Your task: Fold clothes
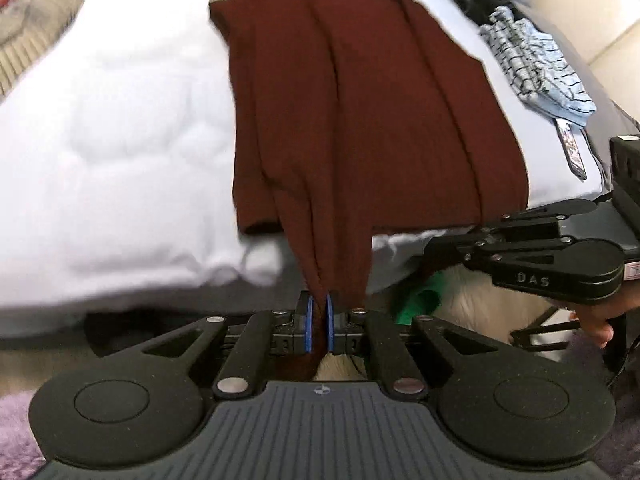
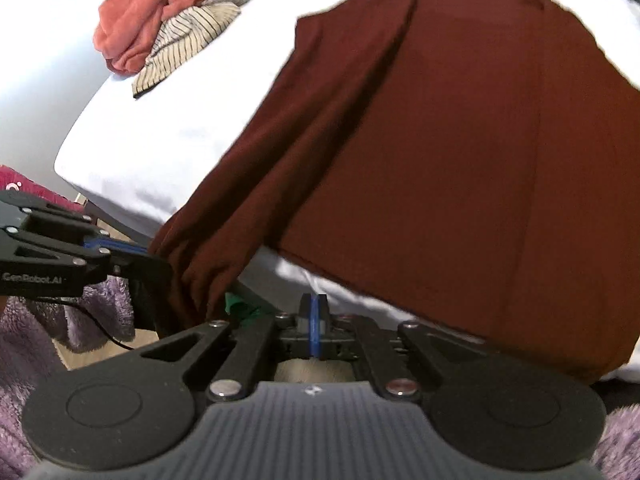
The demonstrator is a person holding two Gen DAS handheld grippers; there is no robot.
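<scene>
At the upper left of the left wrist view there is a pile (image 1: 28,20) of grey and red clothes on the bed (image 1: 120,140). In the right wrist view the same pile (image 2: 160,28) looks orange and striped, and it is loose and bunched up.

In the middle lies the shirt (image 1: 360,112). It is dark red and spread long on the white bed, with soft ridges running down it. Its near end hangs off the edge of the bed. The left tool (image 1: 319,322) is pinched tight on that hanging end, with the cloth bunched between its blue pads (image 1: 308,320).

At the right of the left wrist view, a blue and white cloth (image 1: 536,68) lies crumpled on the bed, near a dark thing I cannot make out. Lower right is the right tool (image 1: 440,246), held by a hand (image 1: 596,320). In its own view the right tool (image 2: 316,328) has its blue pads pressed together with no cloth in them. It sits just below the shirt's (image 2: 440,160) edge.

The shirt looks partly laid out, and its left side seems turned in, but it is not a neat small bundle. I think it needs more folds. The other clothes on the bed look not folded.
</scene>
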